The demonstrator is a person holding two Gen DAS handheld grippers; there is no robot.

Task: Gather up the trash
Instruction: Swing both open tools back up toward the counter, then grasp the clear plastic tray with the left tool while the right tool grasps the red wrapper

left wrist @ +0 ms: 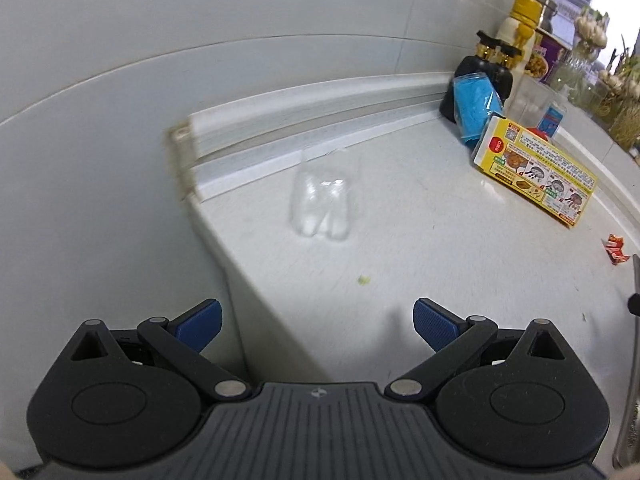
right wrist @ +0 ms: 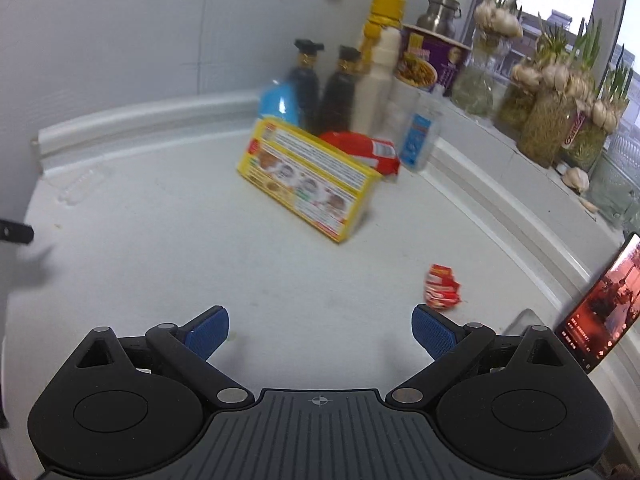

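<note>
We see a clear crushed plastic bottle [left wrist: 320, 204] lying on the white tabletop [left wrist: 420, 248], far to the left of the yellow cardboard box [left wrist: 536, 170]. Our left gripper [left wrist: 316, 326] has its fingers wide apart and empty. A crumpled red wrapper [right wrist: 442, 287] sits right of the box, near our right gripper [right wrist: 320, 330], whose fingers are wide apart and empty too.

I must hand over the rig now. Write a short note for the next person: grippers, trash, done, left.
Left gripper: open, empty, facing a clear plastic bottle lying on the counter near the back rail.
Right gripper: open, empty, above the counter; a crumpled red wrapper lies just ahead on its right side.
Yellow box stands by the sauce bottles.
Done: nothing held yet.
Left: pick up bottle and wrapper; no bin in view.
</note>
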